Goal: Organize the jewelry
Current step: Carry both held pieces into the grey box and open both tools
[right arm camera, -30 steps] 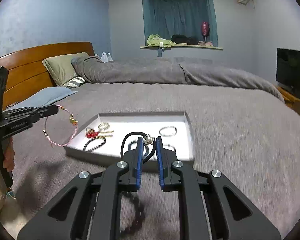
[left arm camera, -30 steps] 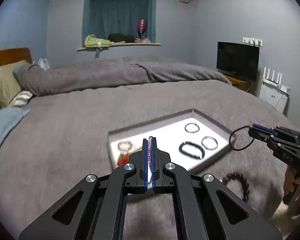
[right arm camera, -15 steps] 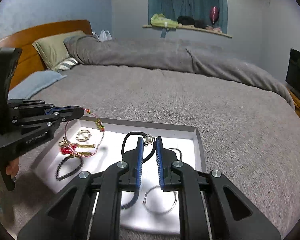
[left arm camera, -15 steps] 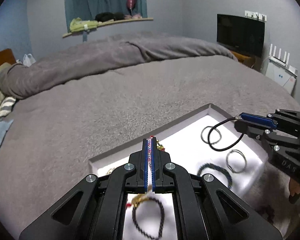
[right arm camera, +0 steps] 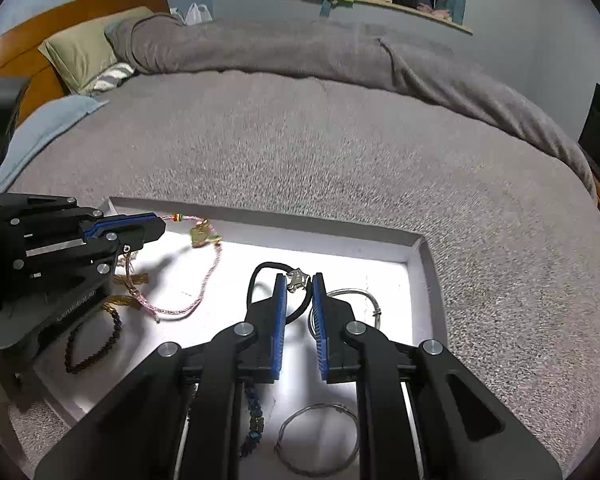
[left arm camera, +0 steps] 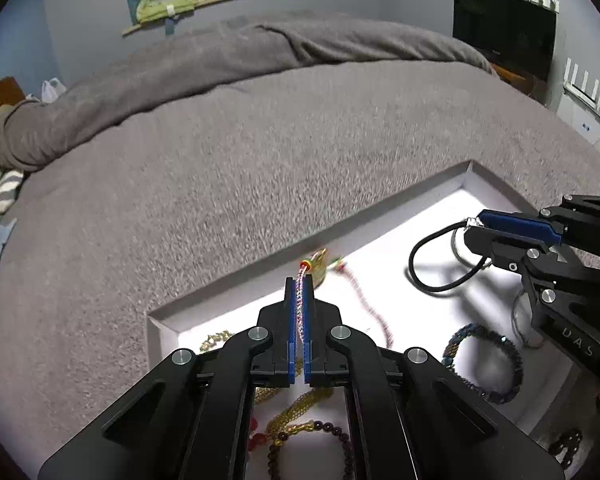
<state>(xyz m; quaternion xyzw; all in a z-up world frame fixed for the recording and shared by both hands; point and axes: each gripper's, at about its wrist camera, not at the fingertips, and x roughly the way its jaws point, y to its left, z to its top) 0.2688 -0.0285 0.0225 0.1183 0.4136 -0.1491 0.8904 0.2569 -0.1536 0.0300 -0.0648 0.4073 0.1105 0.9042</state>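
A white tray (right arm camera: 418, 256) with a grey rim lies on the bed, and both grippers hover over it. My left gripper (left arm camera: 299, 280) is shut on a pink braided cord bracelet (right arm camera: 204, 292). The bracelet's gold charm (right arm camera: 202, 234) dangles ahead and its loop trails onto the tray floor. My right gripper (right arm camera: 298, 280) is shut on a black cord bracelet (right arm camera: 256, 276) at its silver star charm. In the left wrist view, the right gripper (left arm camera: 474, 228) reaches in from the right with the black loop (left arm camera: 420, 268) hanging under it.
In the tray lie silver hoops (right arm camera: 320, 440), a dark bead bracelet (right arm camera: 96, 348), a blue beaded bracelet (left arm camera: 484, 360) and gold chains (left arm camera: 296, 416). A dark bracelet (left arm camera: 568, 444) lies on the grey blanket (left arm camera: 260, 160) outside the tray. Pillows and a headboard are at far left.
Both grippers have moved forward and down, from short of the tray to over it, each still holding its bracelet. The pink bracelet's loop now reaches the tray floor.
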